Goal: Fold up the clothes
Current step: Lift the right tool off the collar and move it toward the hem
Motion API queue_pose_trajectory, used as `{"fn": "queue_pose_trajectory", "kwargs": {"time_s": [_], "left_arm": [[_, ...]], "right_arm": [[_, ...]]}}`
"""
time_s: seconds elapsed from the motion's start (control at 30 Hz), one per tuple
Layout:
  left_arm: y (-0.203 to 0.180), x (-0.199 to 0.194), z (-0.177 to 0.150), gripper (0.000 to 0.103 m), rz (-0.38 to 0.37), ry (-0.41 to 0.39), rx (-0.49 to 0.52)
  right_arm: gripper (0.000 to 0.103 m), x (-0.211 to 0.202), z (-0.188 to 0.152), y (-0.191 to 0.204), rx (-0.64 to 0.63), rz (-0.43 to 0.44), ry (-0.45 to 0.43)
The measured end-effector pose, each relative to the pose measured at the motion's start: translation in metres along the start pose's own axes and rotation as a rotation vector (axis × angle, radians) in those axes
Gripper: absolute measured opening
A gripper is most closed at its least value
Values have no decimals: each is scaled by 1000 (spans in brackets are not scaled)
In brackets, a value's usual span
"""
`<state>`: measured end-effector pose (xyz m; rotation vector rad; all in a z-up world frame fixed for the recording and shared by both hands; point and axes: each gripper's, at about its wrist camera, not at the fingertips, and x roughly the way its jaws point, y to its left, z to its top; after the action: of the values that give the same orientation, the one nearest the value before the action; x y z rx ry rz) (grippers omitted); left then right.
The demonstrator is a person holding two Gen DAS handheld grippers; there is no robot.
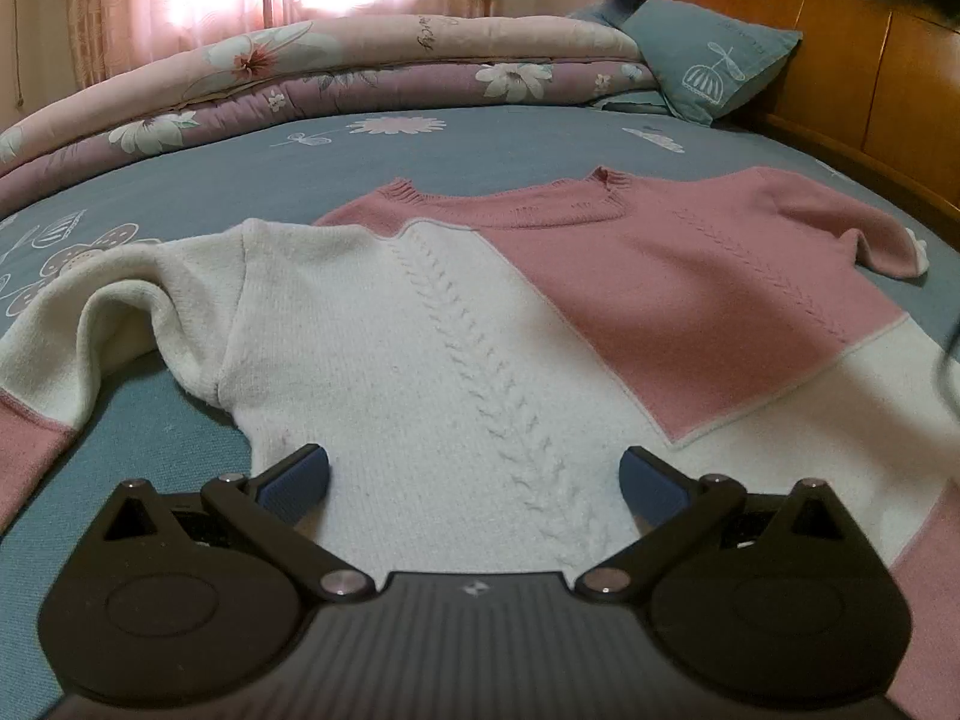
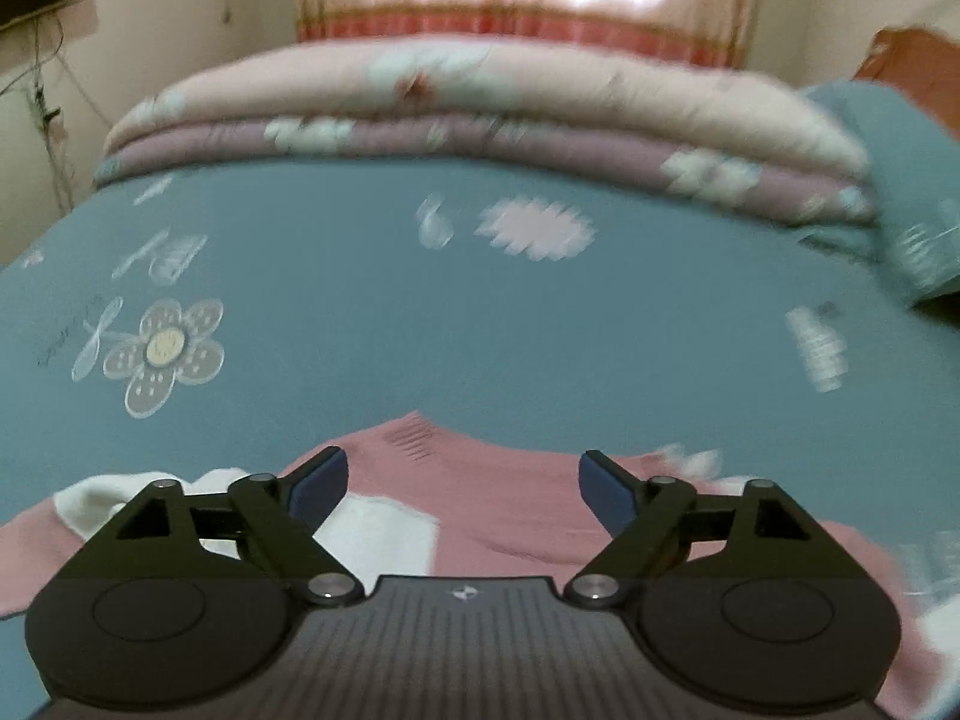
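My left gripper (image 1: 474, 477) is wide open, holding nothing, low over the white lower part of the sweater (image 1: 480, 324). The pink-and-white sweater lies spread flat on the blue bed sheet (image 1: 420, 174), one sleeve bunched at its left. Beyond the sweater, a folded floral quilt (image 1: 336, 72); to the sweater's far right, a blue pillow (image 1: 714, 66) against the wooden headboard (image 1: 858, 60). My right gripper (image 2: 462, 489) is also wide open and empty, over the sweater's pink part. That view is blurred.
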<state>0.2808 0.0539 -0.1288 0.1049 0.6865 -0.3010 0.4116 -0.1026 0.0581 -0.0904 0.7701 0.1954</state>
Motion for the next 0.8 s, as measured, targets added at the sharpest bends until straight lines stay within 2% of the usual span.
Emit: {"fn": "queue_pose_trajectory", "kwargs": {"time_s": [0.23, 0.4, 0.53, 0.8], "left_arm": [[0, 1, 0, 102, 0, -1, 0], [0, 1, 0, 102, 0, -1, 0], [0, 1, 0, 102, -1, -2, -1], [0, 1, 0, 102, -2, -4, -3]], "right_arm": [[103, -133, 0, -29, 27, -107, -123], [103, -185, -25, -41, 63, -102, -143], [103, -191, -68, -43, 70, -64, -78], [103, -142, -187, -24, -5, -12, 182]]}}
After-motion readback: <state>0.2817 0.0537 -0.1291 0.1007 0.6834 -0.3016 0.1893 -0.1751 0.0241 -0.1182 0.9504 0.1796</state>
